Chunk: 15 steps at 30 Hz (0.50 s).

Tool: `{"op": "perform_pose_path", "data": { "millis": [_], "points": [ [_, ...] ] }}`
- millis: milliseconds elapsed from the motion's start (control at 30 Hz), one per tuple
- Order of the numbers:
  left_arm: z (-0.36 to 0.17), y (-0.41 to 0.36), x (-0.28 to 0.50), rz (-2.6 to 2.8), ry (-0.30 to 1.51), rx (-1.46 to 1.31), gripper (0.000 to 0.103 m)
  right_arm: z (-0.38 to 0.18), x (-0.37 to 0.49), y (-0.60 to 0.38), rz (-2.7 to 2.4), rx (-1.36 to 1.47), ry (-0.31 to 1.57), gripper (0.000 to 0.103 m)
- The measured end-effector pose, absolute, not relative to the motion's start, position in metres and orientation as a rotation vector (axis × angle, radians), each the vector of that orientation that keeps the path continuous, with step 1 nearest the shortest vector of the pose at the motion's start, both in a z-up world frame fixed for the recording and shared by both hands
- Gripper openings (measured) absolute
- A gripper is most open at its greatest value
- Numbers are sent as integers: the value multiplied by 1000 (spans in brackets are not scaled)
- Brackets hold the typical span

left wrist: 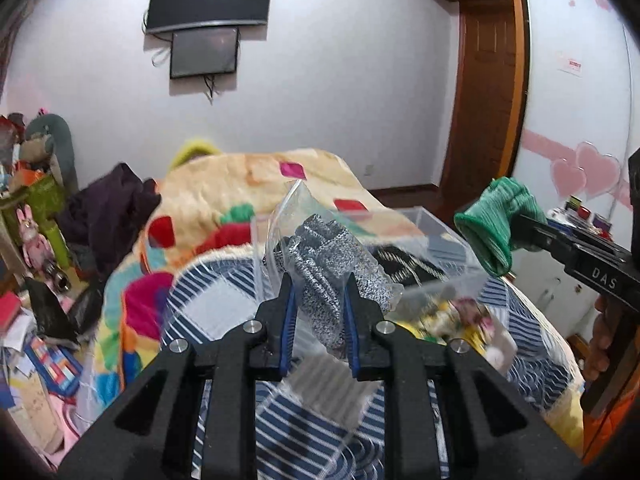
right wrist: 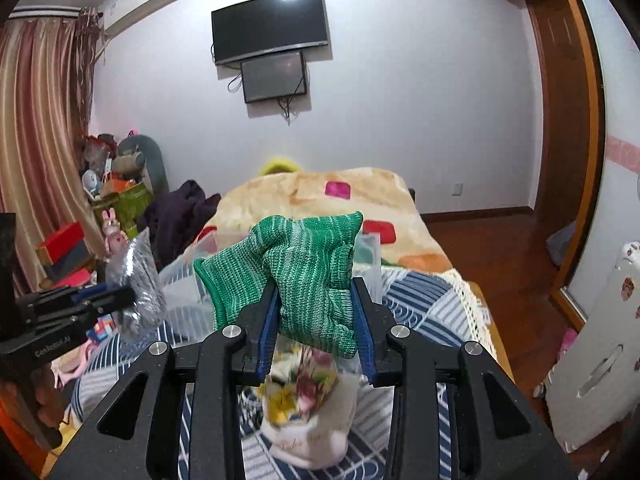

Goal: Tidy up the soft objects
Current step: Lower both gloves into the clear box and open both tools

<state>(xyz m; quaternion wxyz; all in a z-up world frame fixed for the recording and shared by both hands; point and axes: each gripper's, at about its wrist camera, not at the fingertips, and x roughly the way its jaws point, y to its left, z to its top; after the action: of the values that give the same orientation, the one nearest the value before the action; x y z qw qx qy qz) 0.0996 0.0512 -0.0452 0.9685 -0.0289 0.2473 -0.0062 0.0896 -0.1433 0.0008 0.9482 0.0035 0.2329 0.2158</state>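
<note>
Above the bed (left wrist: 224, 312), my left fingers (left wrist: 320, 312) pinch slippery bagged gloves (left wrist: 332, 256); right fingers (right wrist: 316, 320) clamp a green glove (right wrist: 296, 272) at 12 o'clock; either may slip.

The bed (right wrist: 424, 300), spread with a blue-striped patchwork cover, is overlaid by a colourful blanket (right wrist: 320, 192), a clear plastic bin (left wrist: 436, 220) and a floral cloth (right wrist: 308, 400).

White wall (right wrist: 400, 120), mounted television (right wrist: 270, 26), bed (right wrist: 420, 300), perhaps wooden floor (right wrist: 500, 248).

Wall television (right wrist: 270, 24) above a blanket-covered bed (right wrist: 320, 192).
</note>
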Motion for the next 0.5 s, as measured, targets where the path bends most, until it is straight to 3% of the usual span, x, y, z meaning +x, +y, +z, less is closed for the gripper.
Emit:
{"op": "perform_pose_path", "data": {
  "millis": [500],
  "points": [
    [-75,61,164,68,589,-32,21,-22,137,-95,496,-14,591,31]
  ]
}}
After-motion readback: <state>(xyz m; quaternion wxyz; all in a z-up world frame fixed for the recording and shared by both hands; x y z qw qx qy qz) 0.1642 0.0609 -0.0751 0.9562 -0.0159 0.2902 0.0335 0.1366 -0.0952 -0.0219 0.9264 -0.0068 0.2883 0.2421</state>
